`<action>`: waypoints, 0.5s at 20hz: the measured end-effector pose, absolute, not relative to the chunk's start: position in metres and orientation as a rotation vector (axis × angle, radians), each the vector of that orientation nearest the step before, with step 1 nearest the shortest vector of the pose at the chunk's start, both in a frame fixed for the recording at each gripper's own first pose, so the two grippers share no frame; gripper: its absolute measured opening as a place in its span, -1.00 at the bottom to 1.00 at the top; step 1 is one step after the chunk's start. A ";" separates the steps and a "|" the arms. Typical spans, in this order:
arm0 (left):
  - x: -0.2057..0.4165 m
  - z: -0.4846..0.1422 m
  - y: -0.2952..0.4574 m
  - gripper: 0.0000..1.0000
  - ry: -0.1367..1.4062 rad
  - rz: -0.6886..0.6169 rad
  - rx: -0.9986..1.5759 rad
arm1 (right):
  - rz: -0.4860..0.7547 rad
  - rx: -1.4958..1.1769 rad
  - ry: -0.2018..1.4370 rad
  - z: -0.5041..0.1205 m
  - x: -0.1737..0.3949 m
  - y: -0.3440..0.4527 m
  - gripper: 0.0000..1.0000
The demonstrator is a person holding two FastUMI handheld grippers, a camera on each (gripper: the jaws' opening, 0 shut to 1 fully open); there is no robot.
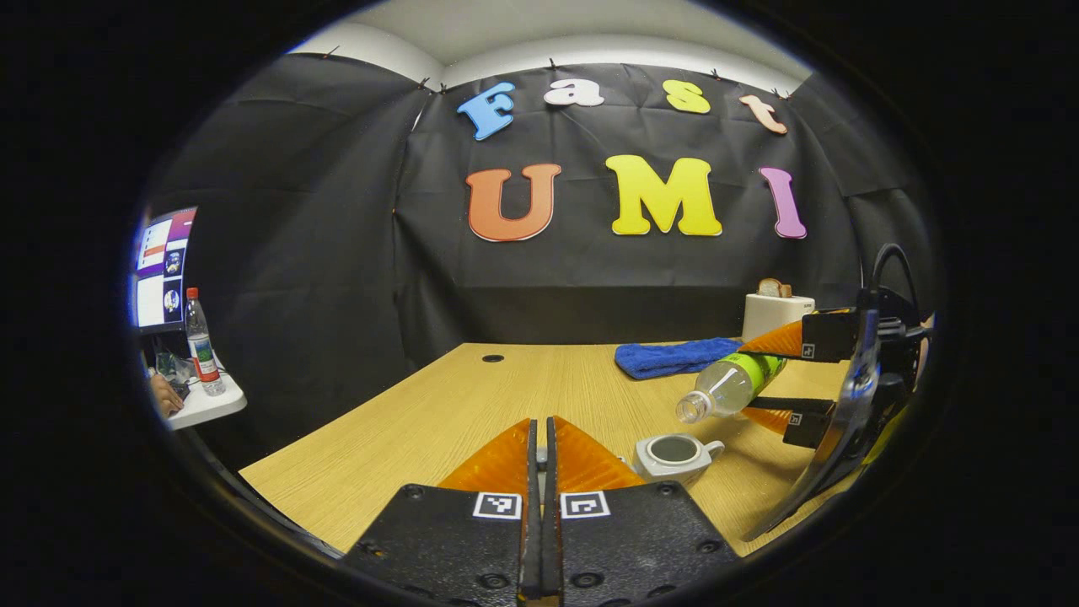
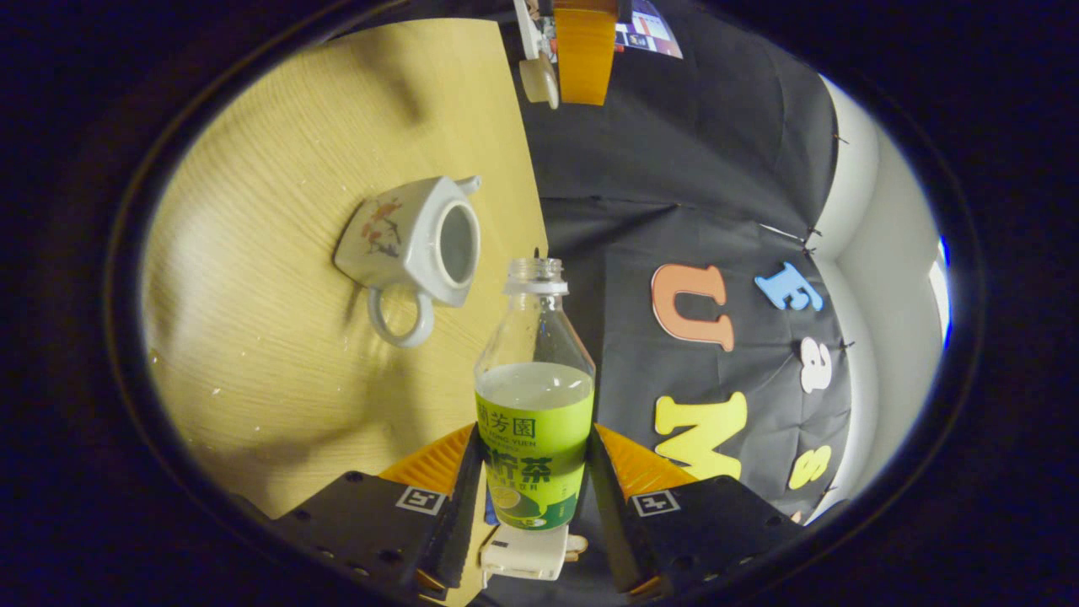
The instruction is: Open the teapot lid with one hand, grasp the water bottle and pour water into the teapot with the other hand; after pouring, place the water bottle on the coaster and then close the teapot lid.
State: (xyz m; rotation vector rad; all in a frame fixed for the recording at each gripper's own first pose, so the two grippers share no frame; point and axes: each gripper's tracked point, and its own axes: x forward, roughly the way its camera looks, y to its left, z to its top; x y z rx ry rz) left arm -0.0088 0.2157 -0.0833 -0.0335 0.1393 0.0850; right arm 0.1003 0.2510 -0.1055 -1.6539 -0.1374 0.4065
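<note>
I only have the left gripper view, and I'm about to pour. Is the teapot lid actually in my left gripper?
Observer: Yes. The right gripper view shows the teapot lid at the tips of the left gripper, held away from the open teapot.
Operator: How much water is in the bottle?
Observer: The water bottle looks roughly half full, and its cap is off.
Operator: Is the right gripper's hold sound?
Observer: It looks so. The right gripper has one finger on each side of the bottle's label, and both press on it.
</note>
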 end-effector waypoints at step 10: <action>-0.008 -0.084 0.217 -0.94 0.142 0.087 -0.038 | 0.374 -1.814 -0.270 -0.093 0.102 0.256 0.31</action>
